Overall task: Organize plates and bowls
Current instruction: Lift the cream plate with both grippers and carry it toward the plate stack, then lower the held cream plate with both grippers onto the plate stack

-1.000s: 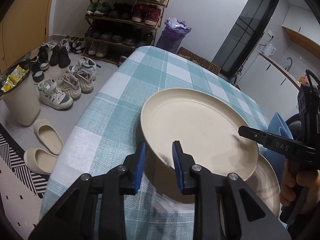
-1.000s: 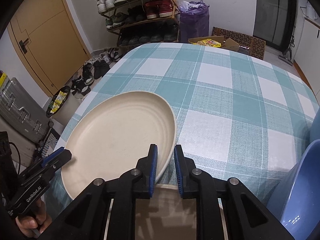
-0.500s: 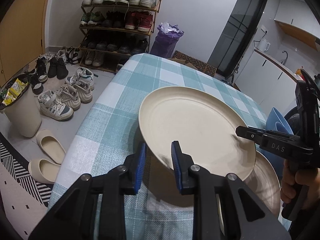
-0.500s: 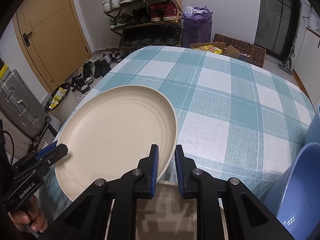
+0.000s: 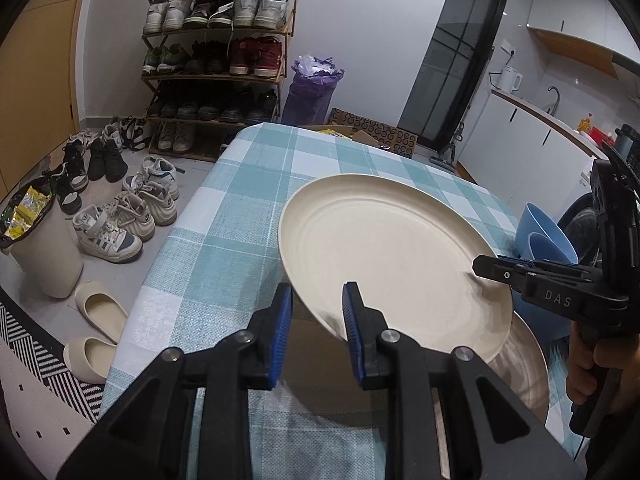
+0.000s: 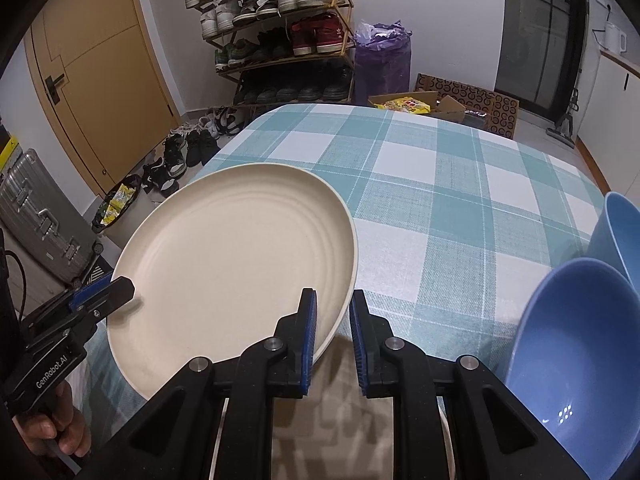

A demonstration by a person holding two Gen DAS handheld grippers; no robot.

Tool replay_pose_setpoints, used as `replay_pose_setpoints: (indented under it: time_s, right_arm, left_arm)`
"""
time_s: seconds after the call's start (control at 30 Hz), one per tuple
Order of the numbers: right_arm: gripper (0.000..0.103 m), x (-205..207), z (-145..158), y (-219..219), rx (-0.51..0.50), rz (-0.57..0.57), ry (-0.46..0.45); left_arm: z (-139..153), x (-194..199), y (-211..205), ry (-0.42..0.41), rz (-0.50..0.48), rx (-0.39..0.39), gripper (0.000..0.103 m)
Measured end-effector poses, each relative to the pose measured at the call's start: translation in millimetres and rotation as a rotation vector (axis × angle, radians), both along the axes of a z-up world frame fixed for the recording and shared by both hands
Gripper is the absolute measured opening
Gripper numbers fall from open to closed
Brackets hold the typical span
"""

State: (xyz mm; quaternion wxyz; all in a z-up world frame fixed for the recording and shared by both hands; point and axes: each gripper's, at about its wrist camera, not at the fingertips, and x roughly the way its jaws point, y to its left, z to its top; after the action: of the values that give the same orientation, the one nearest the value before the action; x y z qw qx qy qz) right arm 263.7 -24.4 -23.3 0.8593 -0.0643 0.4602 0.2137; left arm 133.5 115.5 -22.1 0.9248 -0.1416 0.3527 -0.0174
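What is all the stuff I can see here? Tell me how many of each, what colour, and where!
plate: one, cream, lifted and tilted above the table, held at two edges
second plate: one, cream, on the table under the lifted one
bowls: two, blue, nested at the table's right side
tablecloth: one, teal and white checks, covering the table
shoe rack: one, full of shoes, by the far wall
loose shoes: many, mostly white and black, on the floor
bin: one, white, on the floor left of the table
purple bag: one, beside the rack
suitcase: one, silver, by the door
left gripper: jaws shut on plate
right gripper: jaws shut on plate
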Motion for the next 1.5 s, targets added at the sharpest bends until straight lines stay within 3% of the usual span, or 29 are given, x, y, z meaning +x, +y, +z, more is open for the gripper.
replay_pose_setpoints:
  time_s: [0.83,1.5]
  right_arm:
    - [0.017,-60.4,15.8,-54.9,0.034,-0.048,-0.025]
    - [0.017,-98.2,18.4,-84.6,0.025,-0.073,-0.030]
  left_arm:
    - [20.9,-24.8,-41.5,-0.024,-0.101,0.064,0.024]
    - [19.2,-50.4,-71.2,-0.016,-0.161,0.116,0.024]
